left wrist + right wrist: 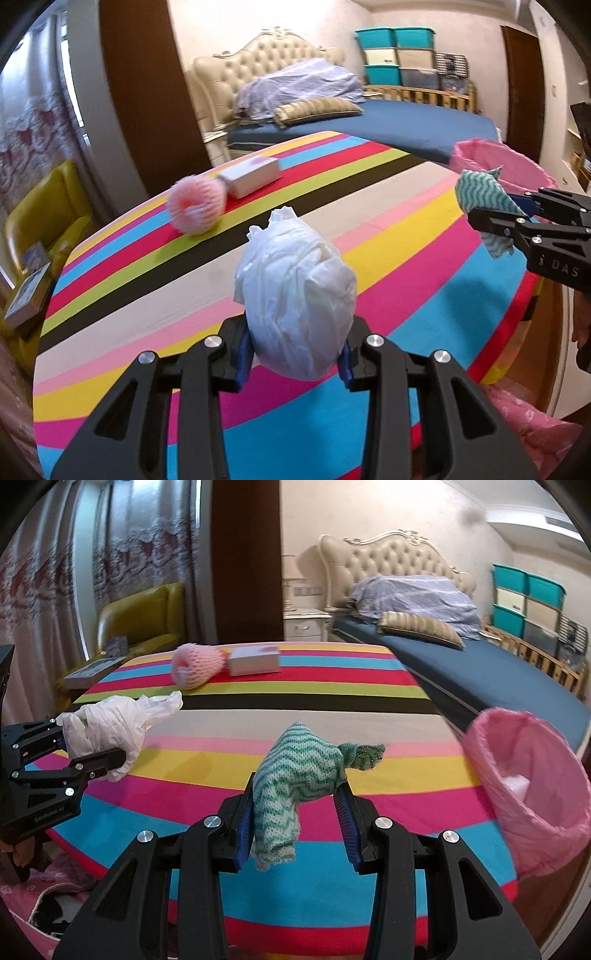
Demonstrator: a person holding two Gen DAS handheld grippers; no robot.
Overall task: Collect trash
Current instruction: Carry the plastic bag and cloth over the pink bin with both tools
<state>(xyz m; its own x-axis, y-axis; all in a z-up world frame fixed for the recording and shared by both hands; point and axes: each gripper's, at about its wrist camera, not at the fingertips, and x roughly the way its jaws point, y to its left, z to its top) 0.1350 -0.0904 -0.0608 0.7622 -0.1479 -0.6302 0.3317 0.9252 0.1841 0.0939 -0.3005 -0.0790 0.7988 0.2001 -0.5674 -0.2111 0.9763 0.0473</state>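
Left tongs [293,354] clench a white bag [295,295]; right tongs [295,830] seemingly pinch a green cloth [295,779].

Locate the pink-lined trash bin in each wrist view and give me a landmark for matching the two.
Left wrist view: the pink-lined trash bin sits at the right edge, upper half, behind the green wavy cloth.
Right wrist view: the bin fills the right edge, lower half, tilted, opening facing left.
Shared landmark: the white box on the striped table's far side.

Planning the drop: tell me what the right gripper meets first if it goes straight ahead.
Probably nothing soon: the right gripper, shut on the green cloth, points over the striped table. The pink bin sits to its right.
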